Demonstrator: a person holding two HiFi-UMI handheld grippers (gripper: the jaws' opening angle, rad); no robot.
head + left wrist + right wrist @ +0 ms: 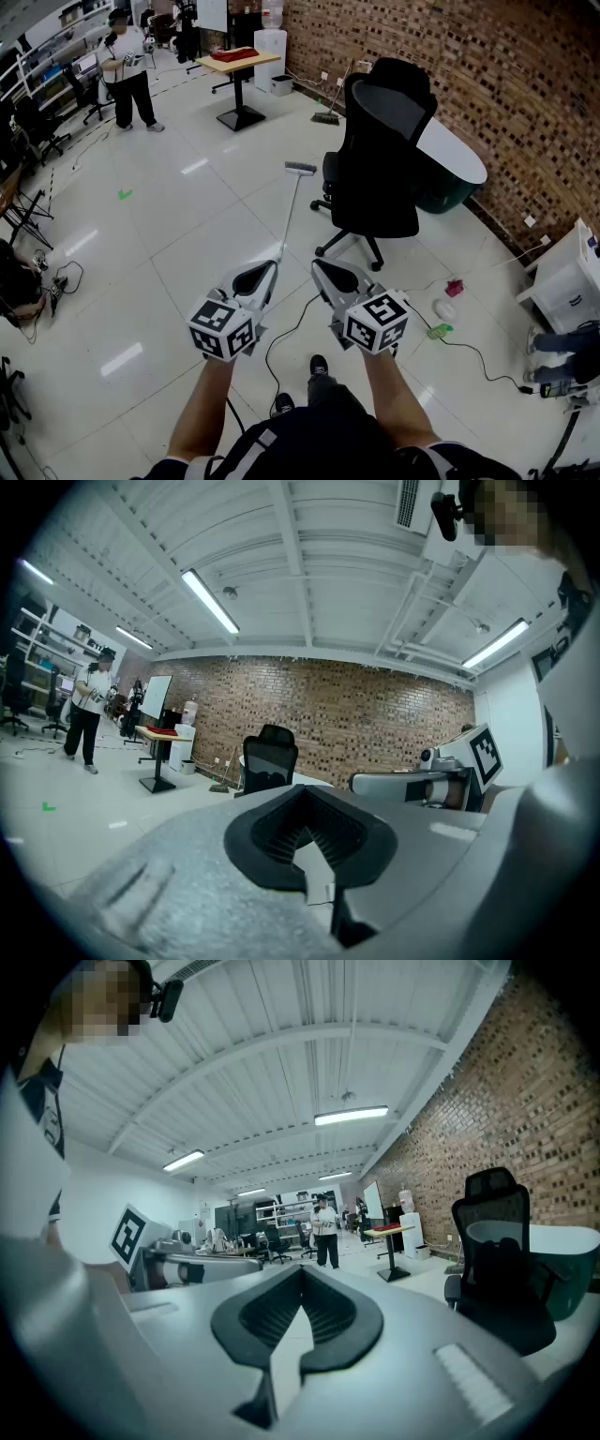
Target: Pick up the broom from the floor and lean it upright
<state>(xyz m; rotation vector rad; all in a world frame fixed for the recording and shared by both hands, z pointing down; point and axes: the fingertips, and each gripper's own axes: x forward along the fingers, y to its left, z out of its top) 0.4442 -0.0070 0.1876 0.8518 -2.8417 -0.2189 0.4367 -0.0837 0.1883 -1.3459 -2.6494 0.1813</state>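
Note:
The broom (289,214) lies on the white tiled floor ahead of me, its thin pale handle running away from me to a grey head (300,168) near the chair. My left gripper (255,277) hovers above the near end of the handle, jaws shut with nothing between them. Just right of it my right gripper (336,277) is held level, also shut and empty. The left gripper view shows the closed pads (302,808) and the right gripper (412,782) beside them. In the right gripper view the pads (302,1283) are closed too. Neither gripper view shows the floor broom.
A black office chair (380,159) stands right of the broom head, a dark tub with a white top (450,155) behind it by the brick wall. A second broom (328,112) leans there. Cables (459,342) and small items lie right. A person (127,66) stands far left near a table (239,61).

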